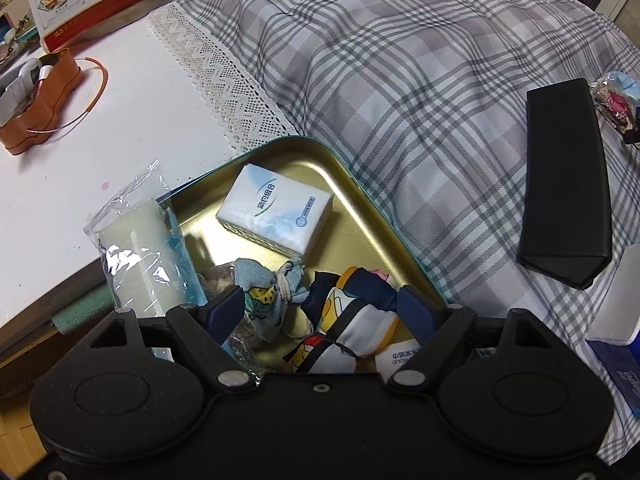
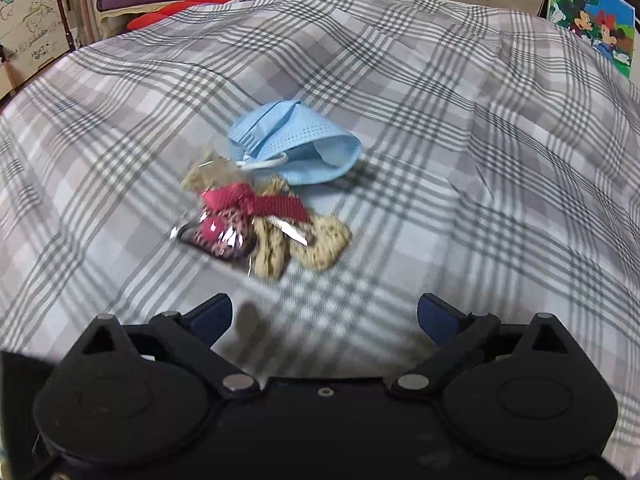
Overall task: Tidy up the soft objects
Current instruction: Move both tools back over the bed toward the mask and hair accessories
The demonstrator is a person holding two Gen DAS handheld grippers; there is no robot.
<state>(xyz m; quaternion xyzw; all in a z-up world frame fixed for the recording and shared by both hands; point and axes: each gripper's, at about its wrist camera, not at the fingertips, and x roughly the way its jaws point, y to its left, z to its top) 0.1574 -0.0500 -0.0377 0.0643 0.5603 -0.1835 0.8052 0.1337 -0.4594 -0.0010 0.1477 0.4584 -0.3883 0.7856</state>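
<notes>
Left gripper (image 1: 322,308) low over the gold tin (image 1: 360,196), fingers spread wide, nothing pinched between them. Between and just past the fingertips, a heap of soft things on the tin floor: a pale blue pouch (image 1: 264,292) tied with cord, and a folded cloth (image 1: 352,324) in navy, white and yellow, its near part hidden under the gripper body. Farther in, a tissue pack (image 1: 276,210) lying flat, apart from the heap. At the tin's left wall, a white roll in clear wrap (image 1: 140,248), leaning over the rim; base hard to make out. Tin itself straddling white desk (image 1: 80,160) and plaid cloth (image 1: 420,80), its near edge cut off. Black case (image 1: 566,184) to the right on the plaid, well apart from the tin. At the far right edge, a small bundle, mostly cropped. On the desk, far left, an orange tin (image 1: 44,116) and a calendar (image 1: 92,0).

Right gripper (image 2: 324,316) above the plaid, fingers wide apart, empty. Ahead, well clear of the fingertips, a blue mask (image 2: 296,140) touching a wrapped bundle (image 2: 260,220): red ribbon, pink spotted piece, beige knit pieces, all blurred, exact make-up unclear. Small dark smudge on the plaid near the left finger, unidentifiable.
</notes>
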